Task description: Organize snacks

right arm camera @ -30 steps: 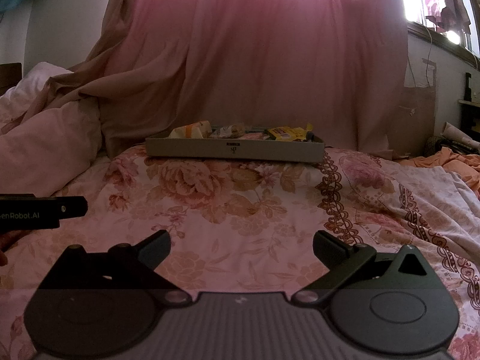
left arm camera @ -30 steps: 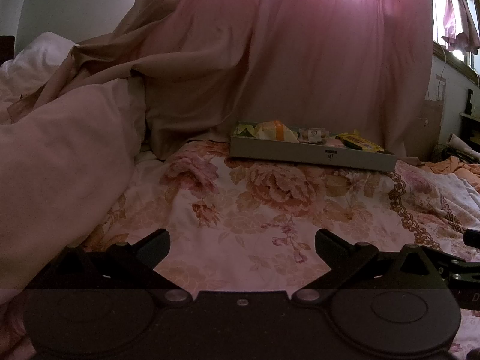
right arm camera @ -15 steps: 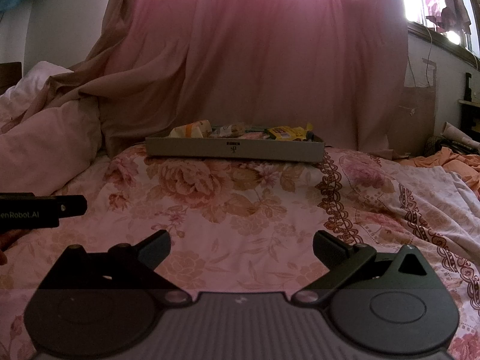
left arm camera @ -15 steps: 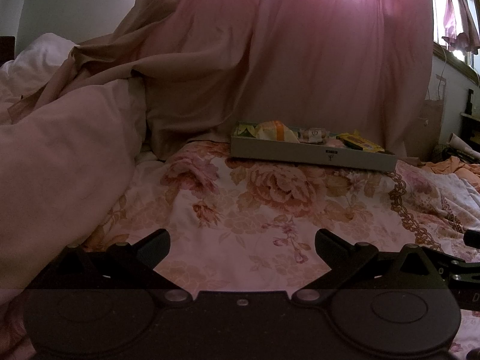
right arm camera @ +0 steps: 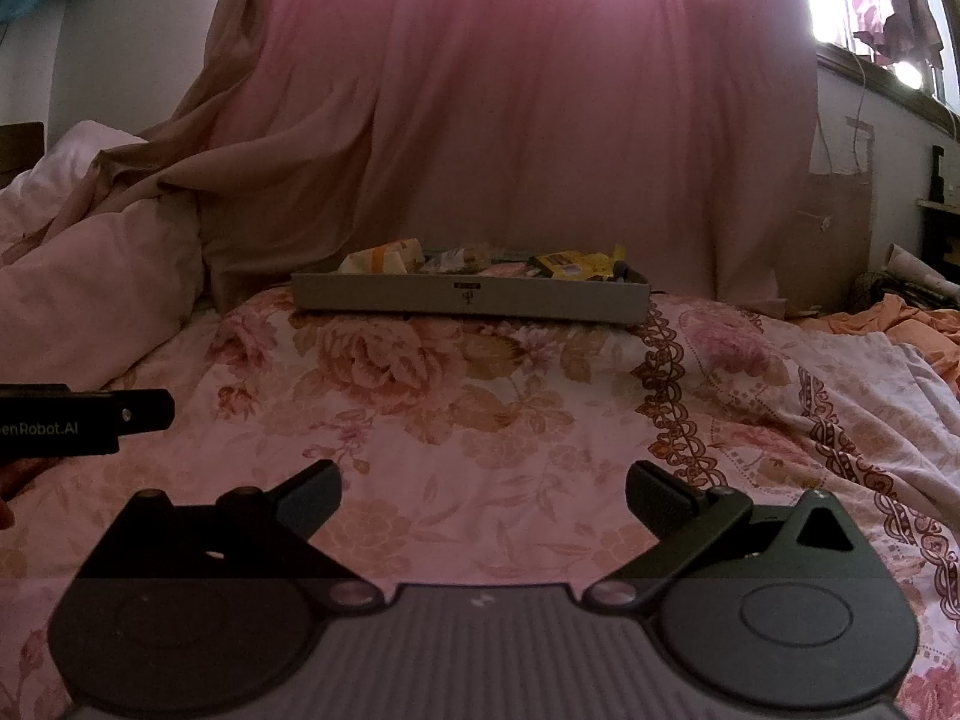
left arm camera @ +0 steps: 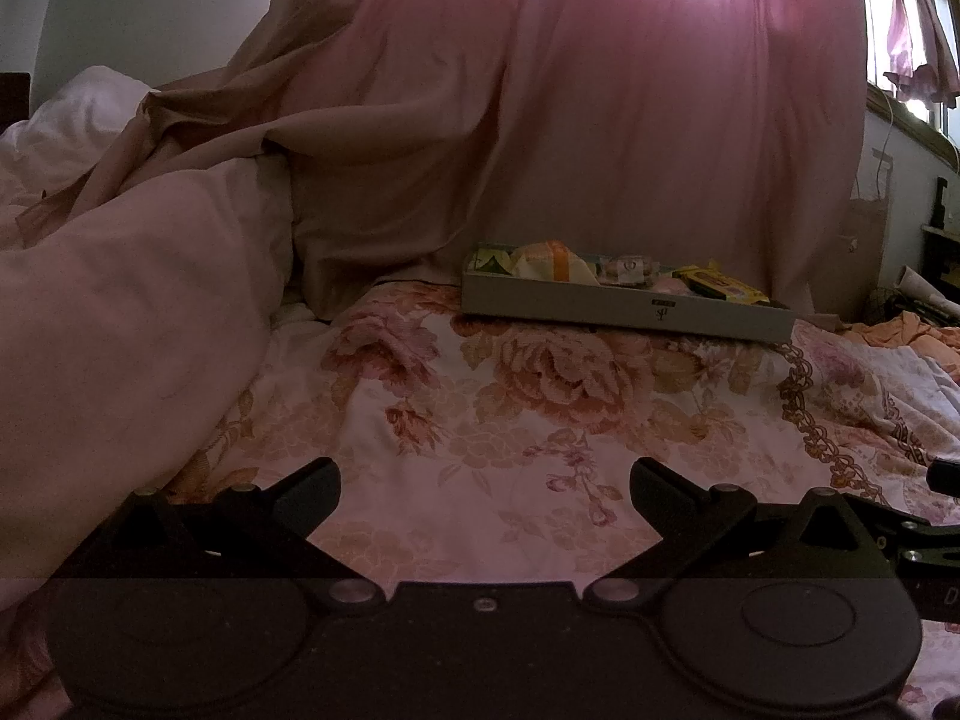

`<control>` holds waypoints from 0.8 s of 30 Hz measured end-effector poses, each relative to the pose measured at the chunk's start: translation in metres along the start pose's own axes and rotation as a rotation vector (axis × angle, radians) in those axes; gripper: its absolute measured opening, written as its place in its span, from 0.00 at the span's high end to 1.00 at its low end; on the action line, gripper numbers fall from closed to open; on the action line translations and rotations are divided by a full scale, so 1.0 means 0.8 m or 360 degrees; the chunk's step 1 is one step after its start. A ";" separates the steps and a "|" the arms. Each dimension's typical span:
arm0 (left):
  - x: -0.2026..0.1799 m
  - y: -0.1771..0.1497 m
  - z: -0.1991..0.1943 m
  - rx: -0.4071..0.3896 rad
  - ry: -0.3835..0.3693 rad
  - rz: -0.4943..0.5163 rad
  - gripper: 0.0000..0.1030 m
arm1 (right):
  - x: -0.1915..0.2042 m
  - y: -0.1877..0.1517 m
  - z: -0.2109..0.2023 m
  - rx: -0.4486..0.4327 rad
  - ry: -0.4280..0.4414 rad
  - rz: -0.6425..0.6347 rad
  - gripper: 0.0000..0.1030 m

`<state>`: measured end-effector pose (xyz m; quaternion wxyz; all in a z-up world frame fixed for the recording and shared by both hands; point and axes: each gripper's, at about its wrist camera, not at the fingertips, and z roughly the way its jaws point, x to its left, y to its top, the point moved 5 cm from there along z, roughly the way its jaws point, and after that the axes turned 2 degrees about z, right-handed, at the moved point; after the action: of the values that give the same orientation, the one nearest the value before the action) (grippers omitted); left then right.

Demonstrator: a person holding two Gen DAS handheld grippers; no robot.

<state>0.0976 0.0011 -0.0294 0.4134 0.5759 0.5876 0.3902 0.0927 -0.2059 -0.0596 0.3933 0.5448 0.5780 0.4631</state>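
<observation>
The left gripper (left arm camera: 485, 474) and right gripper (right arm camera: 483, 477) hover over the flowered bedspread (right arm camera: 480, 408), jaws wide and empty. The grey tray (right arm camera: 468, 299) of snacks (right arm camera: 561, 263) sits well ahead by the pink curtain (right arm camera: 540, 120) — its wall hides most packets, dim and hard to identify.

Dim room, pink cast. Light src: window (right arm camera: 870, 12) upper right, blown out, plus backlit curtain (left arm camera: 630, 90). Bed (right arm camera: 480, 408) evenly lit, soft shadows. Fisheye bends edges, dark corners. Lower band of both views darkened. Focus OK, slight noise.
</observation>
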 end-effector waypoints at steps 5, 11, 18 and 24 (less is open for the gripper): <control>0.001 0.001 0.001 0.0010 -0.0002 -0.0006 0.01 | 0.000 -0.002 0.000 0.0003 0.0002 -0.0002 0.00; 0.001 0.002 0.000 0.0029 -0.0029 -0.0035 0.01 | 0.000 -0.002 0.000 0.0004 0.0002 -0.0002 0.00; -0.009 0.006 -0.008 -0.0001 -0.0063 -0.0044 0.01 | 0.001 -0.002 0.001 0.0004 0.0000 -0.0004 0.00; -0.008 0.006 -0.008 0.0018 -0.0070 -0.0079 0.01 | 0.000 -0.002 0.002 0.0005 0.0000 -0.0007 0.00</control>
<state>0.0936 -0.0049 -0.0222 0.4325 0.5720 0.5947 0.3636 0.0935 -0.2054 -0.0616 0.3933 0.5442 0.5800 0.4613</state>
